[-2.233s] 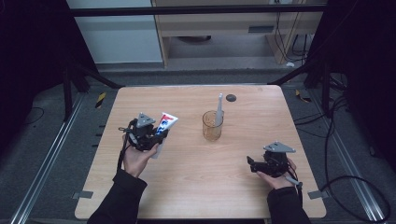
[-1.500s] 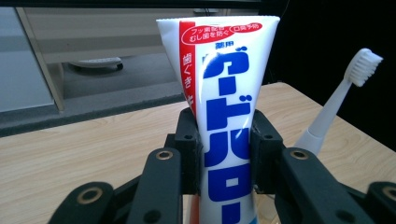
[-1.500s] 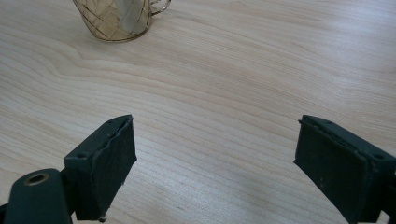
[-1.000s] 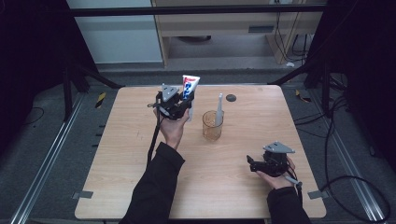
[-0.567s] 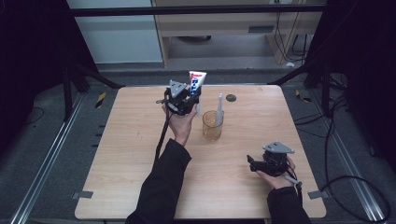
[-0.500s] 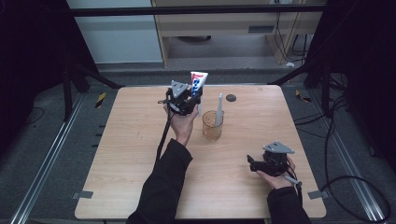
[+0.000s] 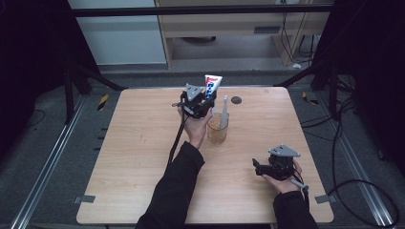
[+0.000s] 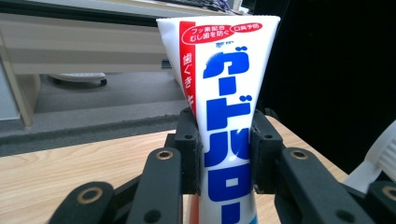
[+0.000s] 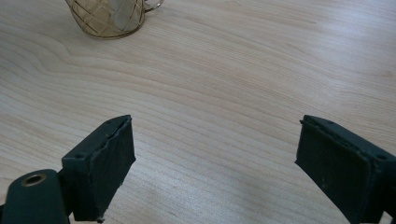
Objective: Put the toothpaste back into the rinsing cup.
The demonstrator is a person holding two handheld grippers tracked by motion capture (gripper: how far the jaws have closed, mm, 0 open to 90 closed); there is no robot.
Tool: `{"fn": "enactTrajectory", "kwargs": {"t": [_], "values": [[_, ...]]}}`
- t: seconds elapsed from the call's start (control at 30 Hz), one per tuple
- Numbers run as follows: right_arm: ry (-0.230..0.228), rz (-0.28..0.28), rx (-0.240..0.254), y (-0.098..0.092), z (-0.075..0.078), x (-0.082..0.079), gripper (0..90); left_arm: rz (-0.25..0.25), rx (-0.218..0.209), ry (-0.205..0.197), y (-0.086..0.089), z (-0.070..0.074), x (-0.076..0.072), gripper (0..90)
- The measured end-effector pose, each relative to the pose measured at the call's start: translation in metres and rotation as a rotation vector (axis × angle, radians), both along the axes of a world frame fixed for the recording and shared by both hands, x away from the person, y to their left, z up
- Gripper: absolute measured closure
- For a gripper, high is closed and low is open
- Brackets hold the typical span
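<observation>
Your left gripper [image 7: 206,98] clamps the toothpaste tube [image 8: 224,107] upright between its pads. Your right gripper [image 9: 215,163] gapes wide; its view shows the cup's [image 9: 108,18] gold lattice.

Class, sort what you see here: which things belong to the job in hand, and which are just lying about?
In the job: toothpaste tube, clamped upright in the left gripper; amber cup beside it, holding a toothbrush.

Lying about: small dark disc on the table; open right gripper.
</observation>
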State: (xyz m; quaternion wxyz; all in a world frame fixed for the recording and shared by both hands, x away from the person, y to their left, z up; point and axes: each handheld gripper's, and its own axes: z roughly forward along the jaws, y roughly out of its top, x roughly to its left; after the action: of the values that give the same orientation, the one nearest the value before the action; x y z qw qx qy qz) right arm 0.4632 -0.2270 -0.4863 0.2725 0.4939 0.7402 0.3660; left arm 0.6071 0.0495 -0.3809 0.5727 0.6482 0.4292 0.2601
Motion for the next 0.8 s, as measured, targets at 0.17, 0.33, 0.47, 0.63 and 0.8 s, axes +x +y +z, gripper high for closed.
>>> {"fn": "enactTrajectory", "kwargs": {"t": [0.17, 0.33, 0.47, 0.63, 0.8], "values": [[0.007, -0.002, 0.001, -0.001, 0.000, 0.000, 11.5, -0.023, 0.008, 0.005, -0.008, -0.006, 0.001, 69.2], [0.003, 0.002, -0.004, 0.000, 0.000, 0.000, 11.6, -0.037, 0.018, 0.016, -0.010, -0.011, 0.003, 69.1], [0.001, 0.003, -0.011, 0.000, -0.001, 0.000, 11.7, -0.044, 0.029, 0.026, -0.012, -0.016, 0.004, 69.0], [-0.001, 0.006, -0.009, 0.000, -0.001, 0.000, 11.7, -0.054, 0.041, 0.035, -0.013, -0.021, 0.006, 68.7], [-0.002, 0.008, -0.011, 0.000, -0.001, 0.000, 11.7, -0.069, 0.069, 0.053, -0.015, -0.026, 0.007, 68.1]]}}
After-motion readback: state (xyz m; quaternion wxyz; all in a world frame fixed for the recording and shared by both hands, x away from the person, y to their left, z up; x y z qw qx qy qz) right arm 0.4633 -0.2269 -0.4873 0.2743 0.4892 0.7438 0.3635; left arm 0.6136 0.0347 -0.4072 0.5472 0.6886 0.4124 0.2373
